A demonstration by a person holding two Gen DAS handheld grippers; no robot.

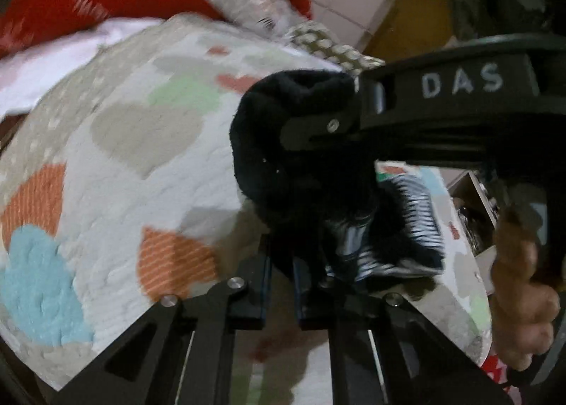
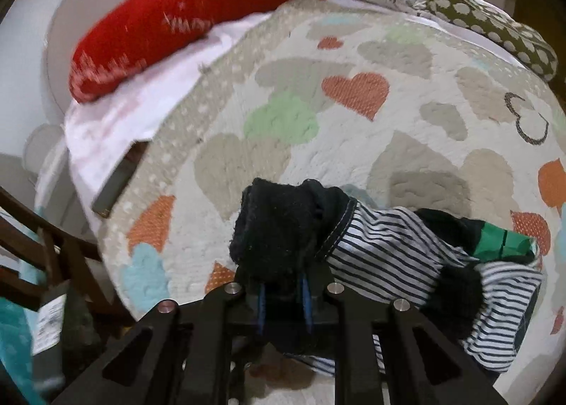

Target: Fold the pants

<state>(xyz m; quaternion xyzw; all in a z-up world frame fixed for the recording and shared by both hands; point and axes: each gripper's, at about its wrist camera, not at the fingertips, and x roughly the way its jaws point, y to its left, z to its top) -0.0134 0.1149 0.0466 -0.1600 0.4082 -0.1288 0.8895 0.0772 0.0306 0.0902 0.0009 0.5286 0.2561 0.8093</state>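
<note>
The pants (image 1: 300,164) are black fleece with a black-and-white striped lining (image 2: 389,246). They hang bunched above a heart-patterned quilt (image 1: 123,157). My left gripper (image 1: 281,263) is shut on a black fold of the pants. My right gripper (image 2: 283,284) is shut on the black waistband end (image 2: 283,224). In the left wrist view the right gripper (image 1: 318,129) reaches in from the right, marked "DAS", with its tip against the same black bundle. The striped part trails to the right over the quilt (image 2: 353,143).
A red pillow (image 2: 169,26) and patterned pillows (image 2: 495,26) lie at the bed's far side. A wooden chair (image 2: 53,246) stands at the left of the bed. A green item (image 2: 502,238) lies under the pants at right. The person's hand (image 1: 520,291) holds the right gripper.
</note>
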